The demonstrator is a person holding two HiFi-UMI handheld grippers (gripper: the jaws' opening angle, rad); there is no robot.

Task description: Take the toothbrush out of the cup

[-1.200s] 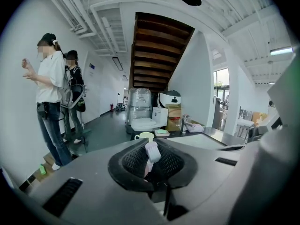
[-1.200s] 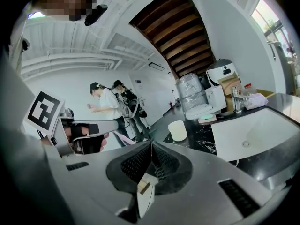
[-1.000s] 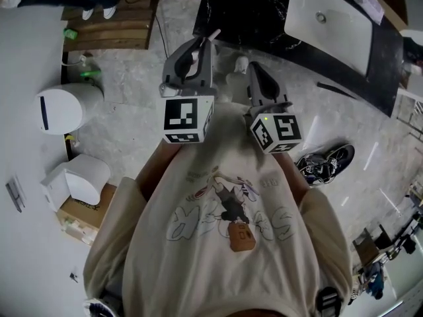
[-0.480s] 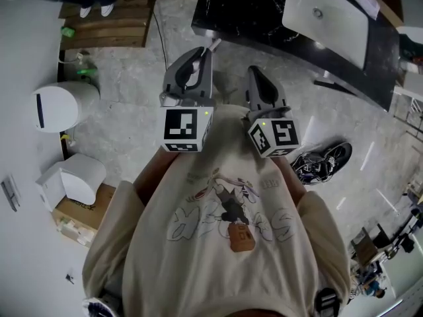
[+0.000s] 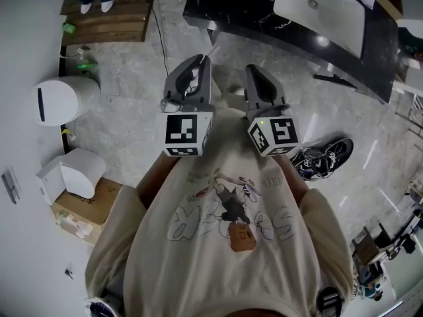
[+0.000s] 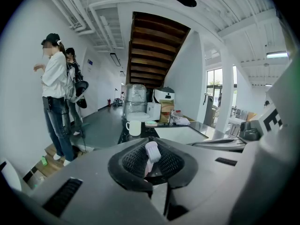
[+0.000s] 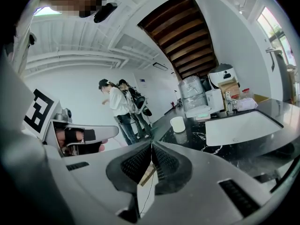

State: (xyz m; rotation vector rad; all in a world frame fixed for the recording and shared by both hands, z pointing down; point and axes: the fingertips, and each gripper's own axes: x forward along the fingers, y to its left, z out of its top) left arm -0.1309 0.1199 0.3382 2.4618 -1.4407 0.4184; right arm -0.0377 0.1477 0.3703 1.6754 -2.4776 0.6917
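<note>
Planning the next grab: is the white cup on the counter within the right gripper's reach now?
Probably not: the right gripper is shut, and the cup stands well beyond it on the black counter.

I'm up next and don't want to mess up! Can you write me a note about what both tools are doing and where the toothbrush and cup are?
Left tool: shut on the toothbrush, whose head pokes up between the jaws.
Right tool: shut, nothing in it.
Cup: stands on the black counter ahead, apart from both tools.
Done: the toothbrush is out of the cup.
Left: probably only setting the toothbrush down somewhere. Hold the left grip firm until then.
</note>
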